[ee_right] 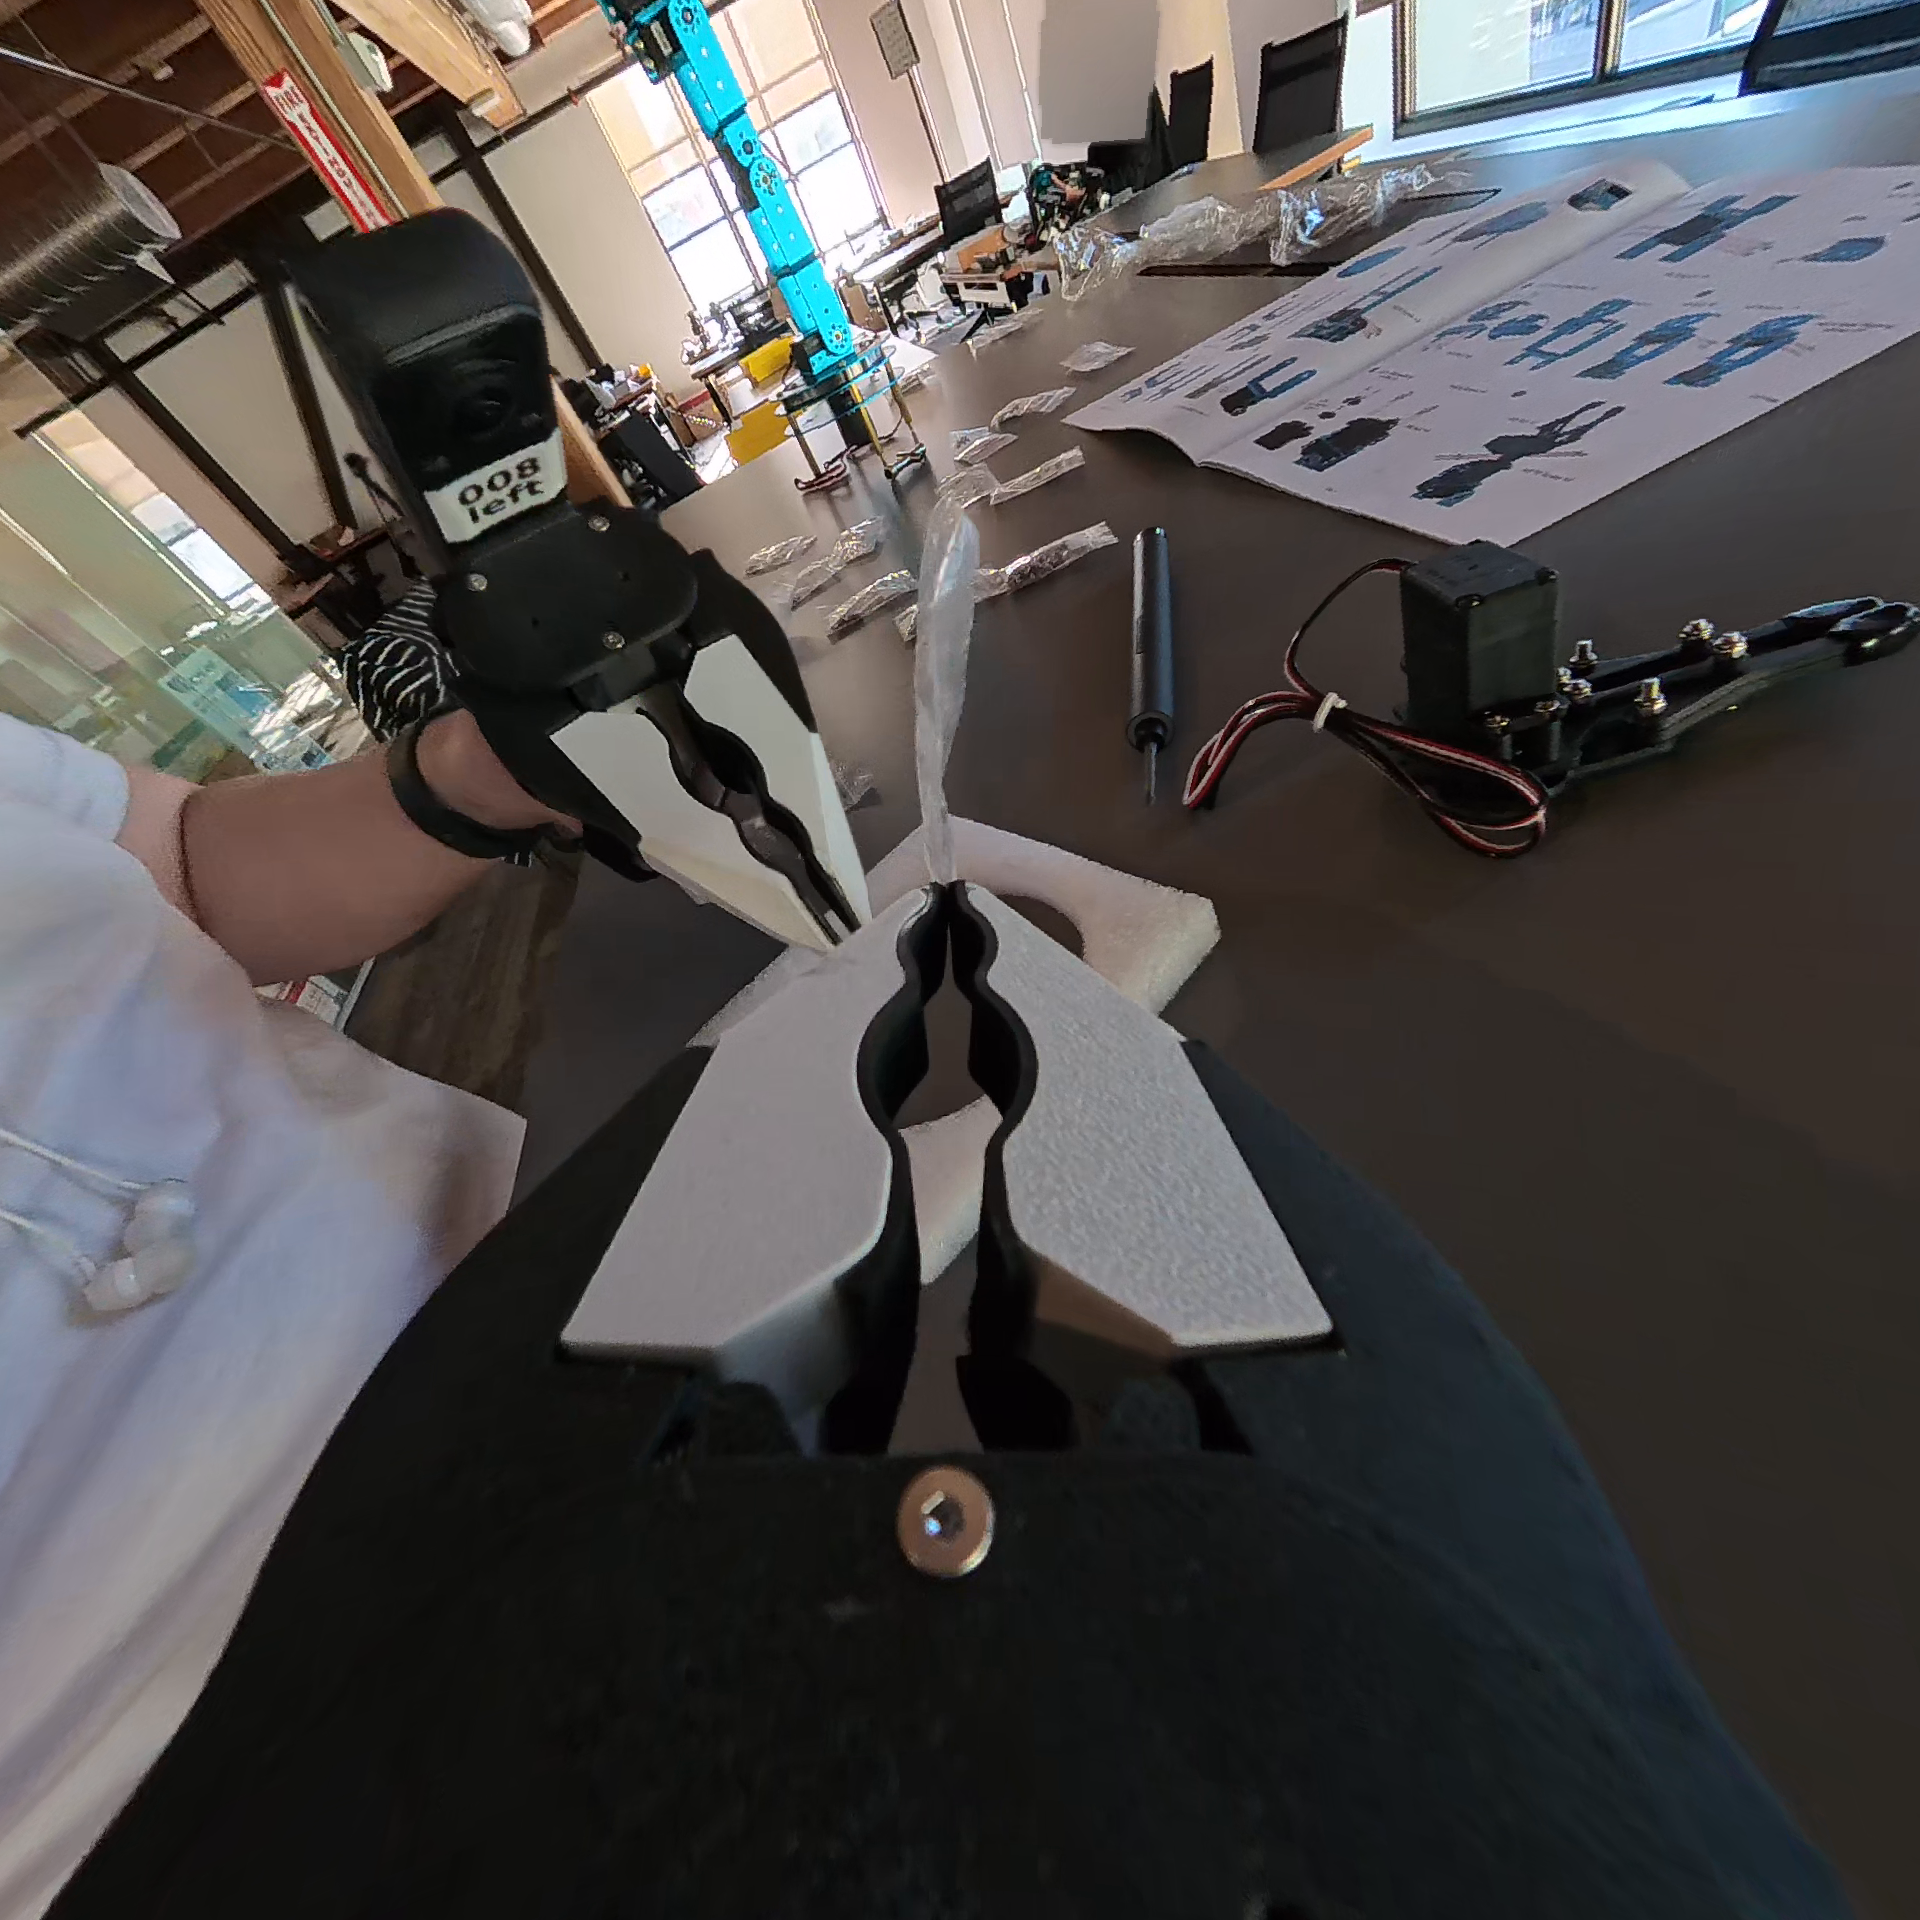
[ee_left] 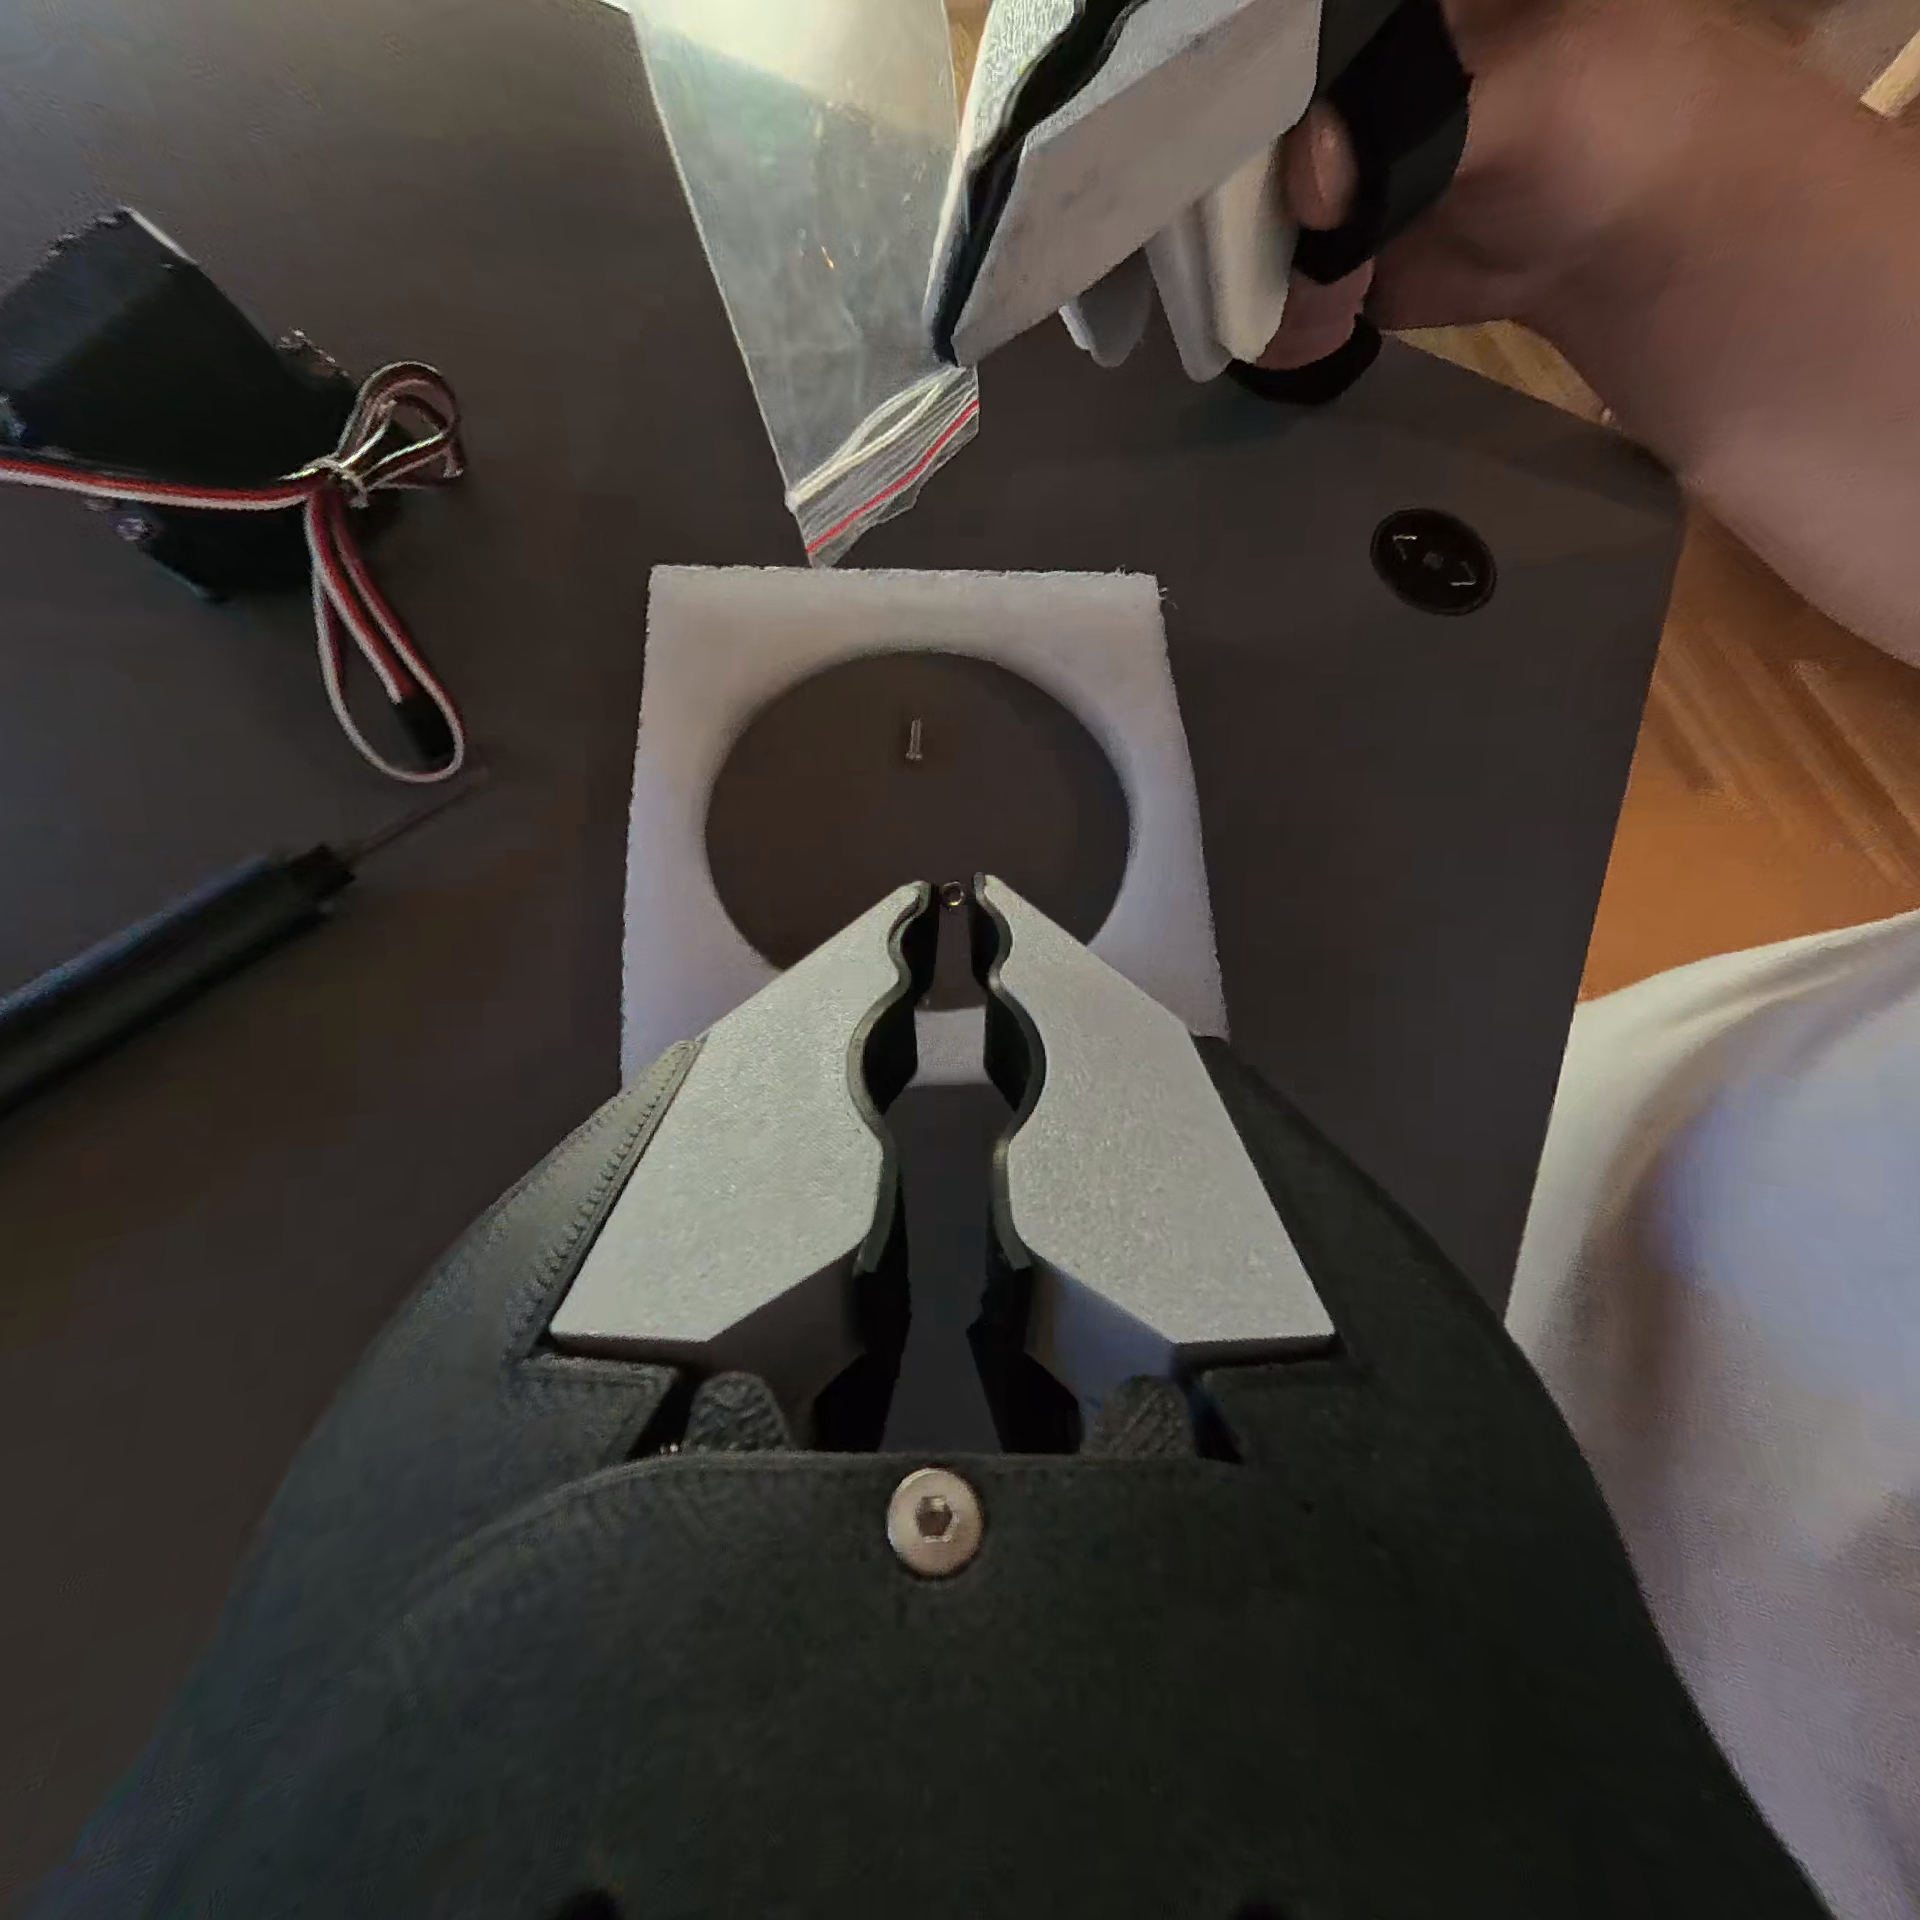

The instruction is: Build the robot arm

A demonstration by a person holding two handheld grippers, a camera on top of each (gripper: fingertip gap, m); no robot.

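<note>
My left gripper (ee_left: 951, 888) points down into the round hole of a white foam square (ee_left: 904, 613). Its tips are nearly closed around a tiny dark nut (ee_left: 952, 886). A small screw (ee_left: 914, 744) lies on the table inside the hole, beyond the tips. My right gripper (ee_right: 948, 896) is shut on the edge of a clear zip bag (ee_right: 940, 675) and holds it upright over the foam (ee_right: 1143, 935). In the left wrist view the right gripper (ee_left: 951, 348) pinches the bag (ee_left: 831, 239) near its red-striped seal. The left gripper (ee_right: 844, 925) shows just left of the right gripper's tips.
A black servo with red, white and black wires (ee_right: 1475, 644) and a black screwdriver (ee_right: 1153, 644) lie on the dark table to the right of the foam. Several small hardware bags (ee_right: 997, 488) and a printed sheet (ee_right: 1558, 343) lie farther back. The table edge (ee_left: 1621, 831) is at the right. There is about 9 centimeters between the tips of the two grippers.
</note>
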